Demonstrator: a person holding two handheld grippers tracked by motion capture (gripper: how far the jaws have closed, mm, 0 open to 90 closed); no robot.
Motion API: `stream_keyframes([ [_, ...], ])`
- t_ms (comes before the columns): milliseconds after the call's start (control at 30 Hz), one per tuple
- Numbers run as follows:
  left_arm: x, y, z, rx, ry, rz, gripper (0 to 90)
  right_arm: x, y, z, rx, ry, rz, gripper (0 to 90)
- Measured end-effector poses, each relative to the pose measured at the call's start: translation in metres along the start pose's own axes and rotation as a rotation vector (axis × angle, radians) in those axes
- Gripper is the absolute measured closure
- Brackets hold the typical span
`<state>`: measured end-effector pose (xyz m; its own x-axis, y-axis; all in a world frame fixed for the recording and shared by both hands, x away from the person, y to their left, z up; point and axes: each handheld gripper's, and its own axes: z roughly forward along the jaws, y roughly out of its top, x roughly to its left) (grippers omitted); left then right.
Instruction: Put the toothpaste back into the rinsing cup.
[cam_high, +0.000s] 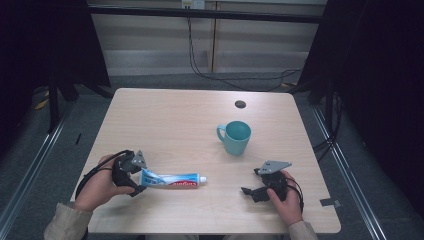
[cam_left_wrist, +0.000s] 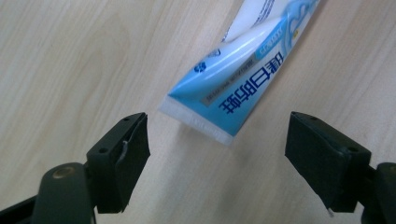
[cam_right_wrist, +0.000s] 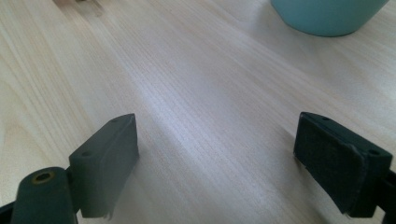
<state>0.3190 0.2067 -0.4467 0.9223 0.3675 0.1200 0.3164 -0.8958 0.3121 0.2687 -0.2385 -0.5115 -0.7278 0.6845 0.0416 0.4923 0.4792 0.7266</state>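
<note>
A blue and white toothpaste tube (cam_high: 172, 178) with a white cap lies flat on the wooden table (cam_high: 175, 115), cap end pointing right. My left gripper (cam_high: 140, 176) is at the tube's flat crimped end. In the left gripper view the tube (cam_left_wrist: 238, 88) ends just ahead of the left gripper (cam_left_wrist: 218, 135), whose jaws stand wide apart and touch nothing. A teal mug (cam_high: 236, 136) stands upright right of centre, handle to the left. My right gripper (cam_high: 250, 181) rests low near the front right, open, with bare table between its jaws (cam_right_wrist: 217, 126) and the mug (cam_right_wrist: 327, 16) farther ahead.
A small dark round grommet (cam_high: 240, 104) sits in the tabletop behind the mug. Cables run across the floor beyond the table's far edge. Dark curtains and frame rails flank both sides of the table.
</note>
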Motion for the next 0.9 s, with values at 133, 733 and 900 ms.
stream_keyframes([
  [133,-0.001,0.010,0.001,0.020,-0.006,0.032,22.9,0.000,0.000,0.000,0.001,-0.001,-0.003,13.4],
  [733,-0.013,0.049,0.024,0.076,-0.083,0.184,31.1,0.000,0.000,0.000,0.001,0.000,-0.003,13.4],
  [900,-0.014,0.051,0.029,0.083,-0.087,0.191,35.1,0.000,0.000,0.000,0.001,0.000,-0.003,13.4],
])
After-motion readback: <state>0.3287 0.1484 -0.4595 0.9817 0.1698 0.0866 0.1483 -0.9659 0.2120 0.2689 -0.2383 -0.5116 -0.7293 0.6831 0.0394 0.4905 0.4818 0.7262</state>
